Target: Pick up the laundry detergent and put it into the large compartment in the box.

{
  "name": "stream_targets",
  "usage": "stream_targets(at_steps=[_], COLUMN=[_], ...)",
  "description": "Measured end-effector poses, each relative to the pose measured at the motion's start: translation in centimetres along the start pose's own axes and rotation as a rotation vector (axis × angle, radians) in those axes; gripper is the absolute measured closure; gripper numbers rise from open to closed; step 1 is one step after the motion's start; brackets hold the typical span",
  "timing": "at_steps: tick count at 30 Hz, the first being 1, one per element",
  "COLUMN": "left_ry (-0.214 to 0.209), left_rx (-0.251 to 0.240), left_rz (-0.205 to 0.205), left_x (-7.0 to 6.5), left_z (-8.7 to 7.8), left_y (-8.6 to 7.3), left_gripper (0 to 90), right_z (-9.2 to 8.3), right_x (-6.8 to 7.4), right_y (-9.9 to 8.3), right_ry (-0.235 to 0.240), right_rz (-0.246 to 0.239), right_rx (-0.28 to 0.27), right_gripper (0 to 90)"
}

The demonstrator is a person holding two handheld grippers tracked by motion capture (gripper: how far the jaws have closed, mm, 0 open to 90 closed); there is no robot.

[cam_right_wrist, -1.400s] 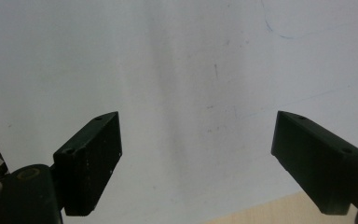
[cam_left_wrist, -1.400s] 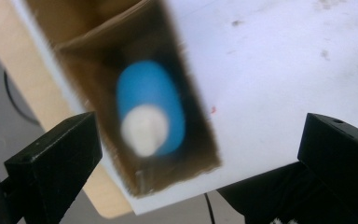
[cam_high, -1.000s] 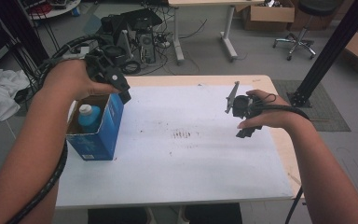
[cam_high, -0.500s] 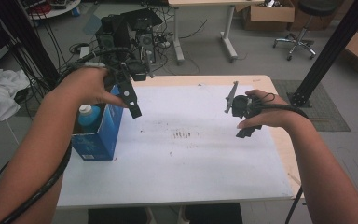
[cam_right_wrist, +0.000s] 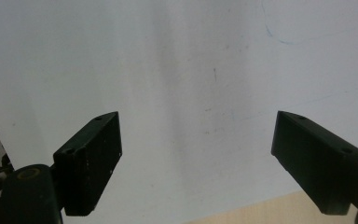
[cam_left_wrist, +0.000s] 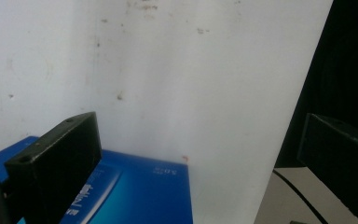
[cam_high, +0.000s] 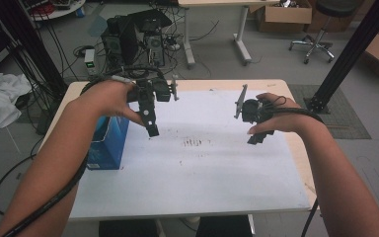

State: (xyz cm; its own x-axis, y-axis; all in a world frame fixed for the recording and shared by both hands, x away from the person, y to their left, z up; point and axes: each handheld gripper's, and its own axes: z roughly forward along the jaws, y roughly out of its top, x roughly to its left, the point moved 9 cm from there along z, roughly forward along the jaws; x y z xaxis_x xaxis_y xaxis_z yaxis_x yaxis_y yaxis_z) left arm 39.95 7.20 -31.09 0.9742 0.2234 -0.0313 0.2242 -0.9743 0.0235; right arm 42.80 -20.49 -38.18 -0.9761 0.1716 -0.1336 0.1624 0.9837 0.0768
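My left gripper [cam_high: 162, 111] hangs over the white tabletop [cam_high: 202, 168], just right of an upright blue box [cam_high: 106, 143]. Its jaws stand wide open with nothing between them. In the left gripper view the left gripper [cam_left_wrist: 200, 135] looks down past the blue box [cam_left_wrist: 144, 196] onto the white surface. The person's left forearm covers the top of the box in the high view. My right gripper [cam_high: 245, 123] is held above the right half of the table, open and empty. The right gripper [cam_right_wrist: 198, 126] faces bare white tabletop in its own view.
Faint dark marks [cam_high: 197, 143] sit at the table's centre. Beyond the far edge, computer cases [cam_high: 133, 37] and cables stand on the floor. A black post [cam_high: 350, 54] rises at the right, and white cloth [cam_high: 0, 98] lies at the left.
The left gripper has swung from above the blue box to the right, out over the tabletop. The bottle in the box is now hidden by the forearm. The right gripper has stayed still.
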Motion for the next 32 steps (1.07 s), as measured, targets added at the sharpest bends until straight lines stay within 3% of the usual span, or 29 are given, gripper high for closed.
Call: stream_targets(at_steps=[9,32], left_ry=[-0.01,-0.015], left_rx=[-0.011,-0.021], left_rz=[0.046,0.042], left_x=[-0.8,-0.7], left_z=[0.7,0.8], left_y=[1.9,1.9], left_gripper=[0.1,0.1], right_z=[0.2,0.4], right_x=[-0.2,-0.2], right_y=[0.3,0.7], right_ry=[0.002,0.002], right_rz=[-0.005,-0.012], right_rx=[0.001,0.004], right_gripper=[16.2,16.2])
